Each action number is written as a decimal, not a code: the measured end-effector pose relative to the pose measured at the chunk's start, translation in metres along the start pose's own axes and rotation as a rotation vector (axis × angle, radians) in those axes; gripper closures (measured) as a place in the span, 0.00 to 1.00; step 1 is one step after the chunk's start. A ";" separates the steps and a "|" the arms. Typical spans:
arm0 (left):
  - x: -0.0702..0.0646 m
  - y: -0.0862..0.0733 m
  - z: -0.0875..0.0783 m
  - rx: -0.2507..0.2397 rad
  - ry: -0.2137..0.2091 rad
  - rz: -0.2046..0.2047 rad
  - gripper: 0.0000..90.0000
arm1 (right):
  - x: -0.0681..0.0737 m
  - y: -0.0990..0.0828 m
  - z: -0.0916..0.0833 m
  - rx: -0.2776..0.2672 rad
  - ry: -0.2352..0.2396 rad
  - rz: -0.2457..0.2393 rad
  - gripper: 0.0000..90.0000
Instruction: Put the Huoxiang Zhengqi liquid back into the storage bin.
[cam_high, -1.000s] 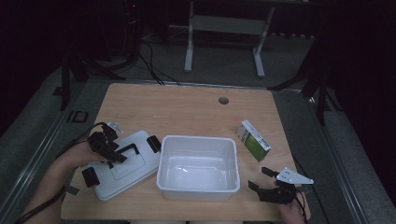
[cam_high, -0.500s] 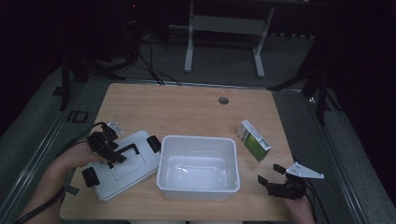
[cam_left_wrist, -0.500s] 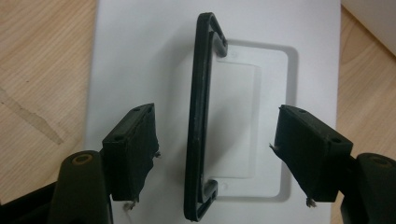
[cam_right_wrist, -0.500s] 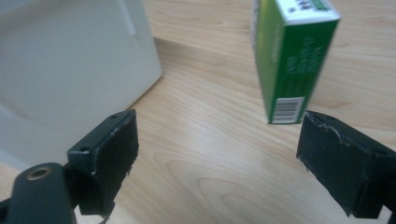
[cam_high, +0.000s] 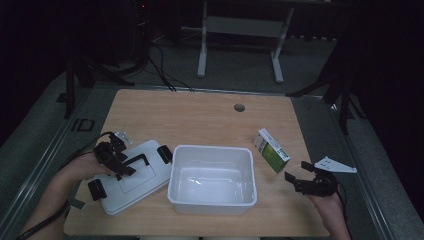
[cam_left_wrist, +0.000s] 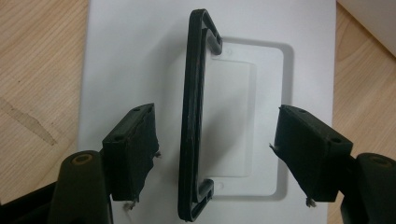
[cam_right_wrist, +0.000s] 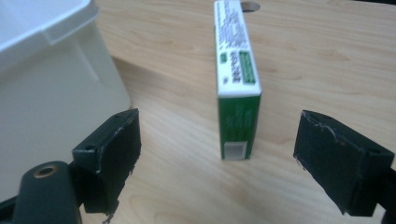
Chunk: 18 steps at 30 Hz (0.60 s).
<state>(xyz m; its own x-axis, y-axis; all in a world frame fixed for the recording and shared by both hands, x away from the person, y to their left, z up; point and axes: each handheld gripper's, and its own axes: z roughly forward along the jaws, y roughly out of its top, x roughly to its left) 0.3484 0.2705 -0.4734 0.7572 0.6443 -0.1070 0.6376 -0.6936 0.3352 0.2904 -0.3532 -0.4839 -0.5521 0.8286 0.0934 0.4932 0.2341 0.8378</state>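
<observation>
Wooden table (cam_high: 200, 115): one tub (cam_high: 212, 200), one lid (cam_high: 145, 187), one carton (cam_high: 272, 152); left tongs (cam_high: 120, 162), right tongs (cam_high: 300, 177) both released.

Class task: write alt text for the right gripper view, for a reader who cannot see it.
A green and white box stands on its edge on a wooden table, straight ahead of the right tool, whose two black jaws are open and not touching it. The wall of a white bin rises at the left.
</observation>
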 end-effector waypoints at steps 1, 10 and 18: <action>0.000 0.000 0.000 0.002 0.003 0.002 0.34 | -0.002 0.003 0.001 0.000 0.004 0.002 0.17; 0.000 0.001 0.000 0.010 0.001 0.000 0.34 | -0.014 0.028 0.017 0.040 0.012 -0.016 0.18; 0.001 0.001 0.002 0.023 -0.006 0.002 0.34 | -0.018 0.042 0.035 0.094 0.031 -0.031 0.20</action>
<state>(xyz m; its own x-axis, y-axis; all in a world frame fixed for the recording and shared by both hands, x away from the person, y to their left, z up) 0.3495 0.2698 -0.4753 0.7592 0.6412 -0.1119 0.6393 -0.7022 0.3134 0.3442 -0.3402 -0.4691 -0.5878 0.8044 0.0865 0.5360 0.3071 0.7864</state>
